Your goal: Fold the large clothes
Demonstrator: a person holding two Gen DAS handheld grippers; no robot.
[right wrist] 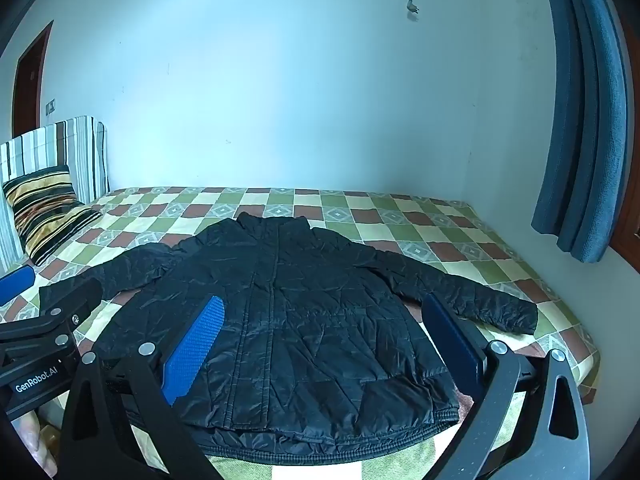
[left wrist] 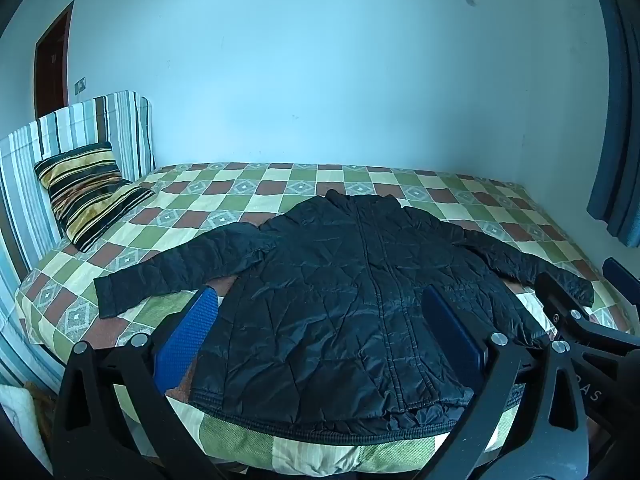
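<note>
A black quilted jacket (left wrist: 340, 292) lies flat and face up on the bed (left wrist: 248, 196), sleeves spread to both sides, hem at the near edge; it also shows in the right wrist view (right wrist: 296, 320). My left gripper (left wrist: 320, 300) is open and empty, held above the hem over the jacket's left half. My right gripper (right wrist: 324, 304) is open and empty, held above the hem over the jacket's right half. In the left wrist view the right gripper (left wrist: 580, 312) shows at the right edge; in the right wrist view the left gripper (right wrist: 48, 300) shows at the left edge.
The bed has a green, cream and brown checked cover (right wrist: 400, 216). A striped pillow (left wrist: 88, 192) leans on a striped headboard (left wrist: 72, 128) at the left. A pale wall (left wrist: 320, 80) runs behind the bed, a blue curtain (right wrist: 580, 120) hangs at the right, and a door (left wrist: 52, 60) stands at the far left.
</note>
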